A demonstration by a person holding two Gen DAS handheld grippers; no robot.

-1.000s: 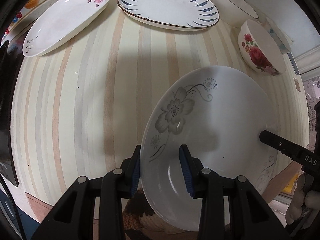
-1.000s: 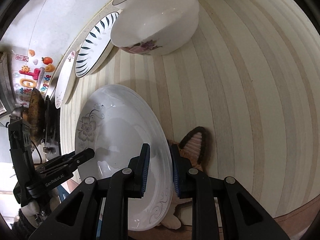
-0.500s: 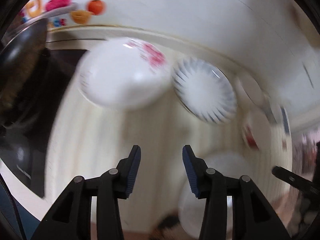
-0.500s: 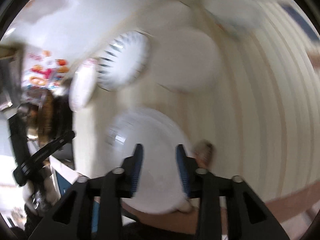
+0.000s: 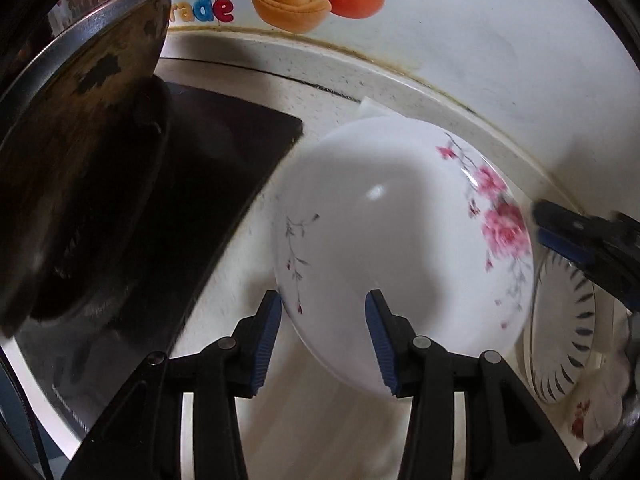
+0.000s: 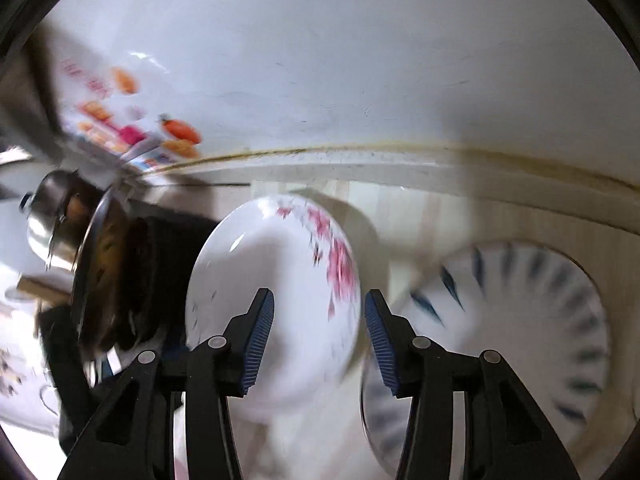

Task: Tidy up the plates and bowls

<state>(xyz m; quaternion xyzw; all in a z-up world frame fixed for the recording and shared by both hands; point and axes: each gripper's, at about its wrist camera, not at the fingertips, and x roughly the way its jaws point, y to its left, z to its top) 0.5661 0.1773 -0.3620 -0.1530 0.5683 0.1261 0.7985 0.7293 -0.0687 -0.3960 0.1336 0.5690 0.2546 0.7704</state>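
Both grippers, left gripper (image 5: 322,342) and right gripper (image 6: 320,340), empty and partly open, should straddle opposite rims of the pink-blossom plate (image 5: 392,240), lying beside the blue-leaf plate (image 6: 532,340), before clamping evenly.

The plate (image 5: 384,240) nearest both cameras was white, with pink blossoms on thin grey twigs along one side of its rim and a sparse grey sprig with tiny red buds on the other. The plate beside it (image 6: 532,320) was white with dark blue leaf strokes radiating round its rim. The gripper fingers (image 5: 264,340) were black with ribbed blue pads, and the countertop (image 6: 436,216) was cream with pale beige stripes.
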